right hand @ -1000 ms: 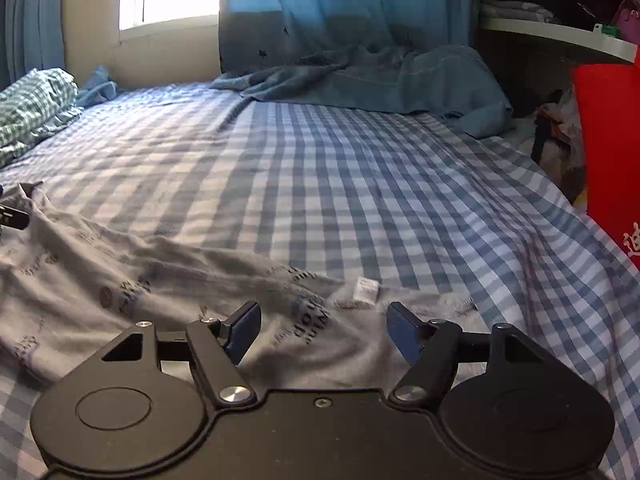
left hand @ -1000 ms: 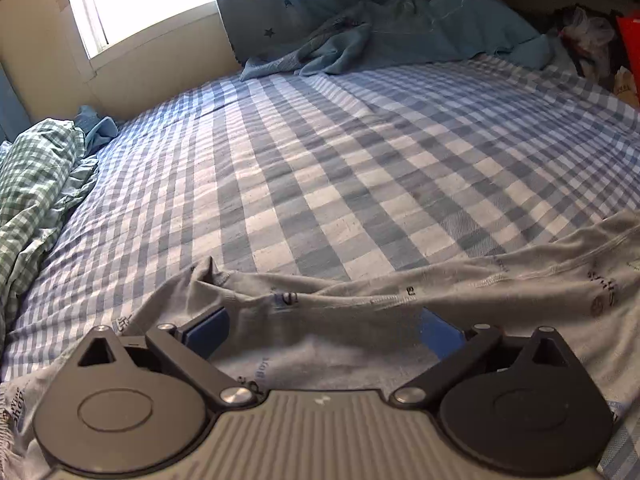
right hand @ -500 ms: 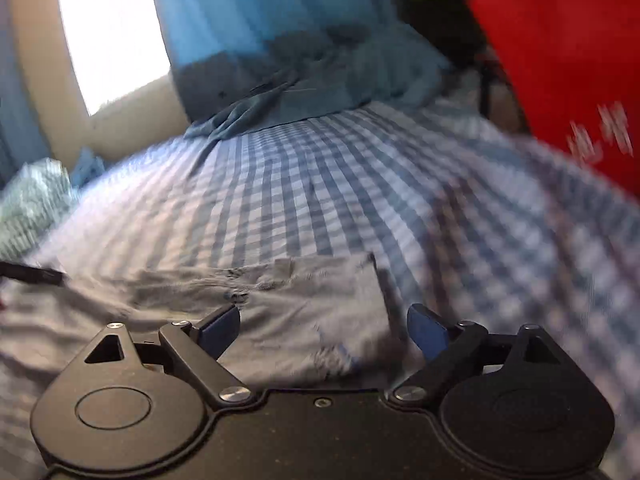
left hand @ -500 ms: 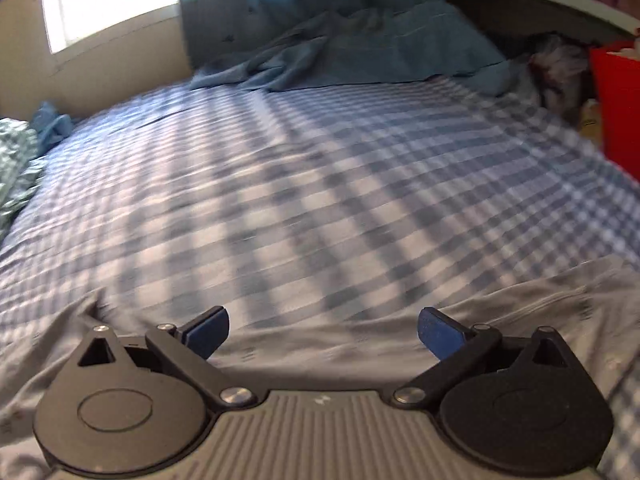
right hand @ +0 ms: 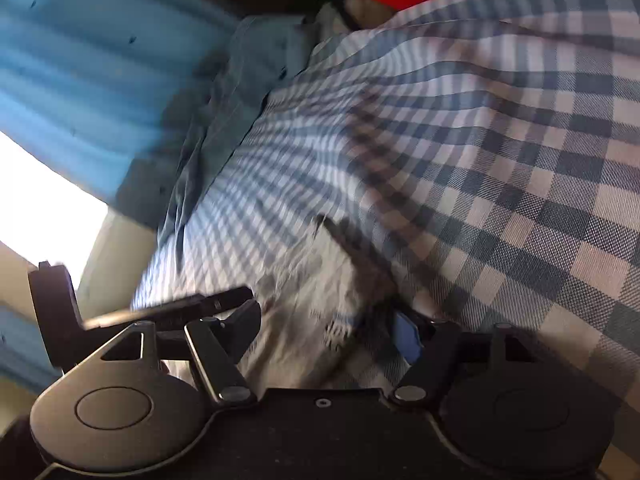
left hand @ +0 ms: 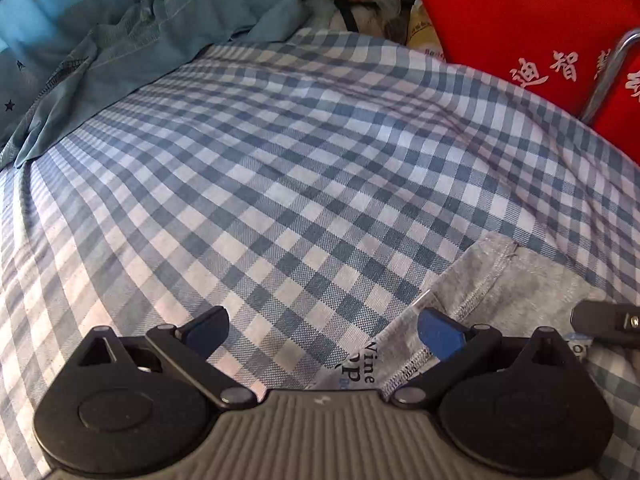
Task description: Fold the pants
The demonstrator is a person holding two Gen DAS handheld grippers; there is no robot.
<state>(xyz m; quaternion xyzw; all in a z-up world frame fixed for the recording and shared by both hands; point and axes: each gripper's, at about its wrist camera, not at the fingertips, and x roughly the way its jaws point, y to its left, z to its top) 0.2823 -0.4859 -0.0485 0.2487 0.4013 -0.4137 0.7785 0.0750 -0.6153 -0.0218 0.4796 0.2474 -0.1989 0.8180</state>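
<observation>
Grey pants [left hand: 516, 280] with printed lettering lie on the checked bed sheet [left hand: 304, 184], their stitched edge at the lower right of the left wrist view. My left gripper [left hand: 324, 332] is open over the sheet, its right blue pad [left hand: 438, 338] at the pants' edge and nothing between the pads. In the blurred, tilted right wrist view the pants [right hand: 308, 300] bunch between the fingers of my right gripper [right hand: 326, 330]. Its jaws are closing and still stand apart around the cloth. A finger of the right gripper [left hand: 604, 322] shows at the right edge of the left wrist view.
A red bag with white characters [left hand: 520, 28] and a metal tube [left hand: 608, 72] stand past the bed's right edge. A blue-grey garment [left hand: 132, 44] lies at the head of the bed under a blue curtain [right hand: 92, 64]. Part of the left gripper [right hand: 56, 304] sits close on the right gripper's left.
The left gripper slid right along the bed, from over the pants' middle to their stitched edge. The right gripper rolled, tilting its view, and its jaws narrowed around the pants.
</observation>
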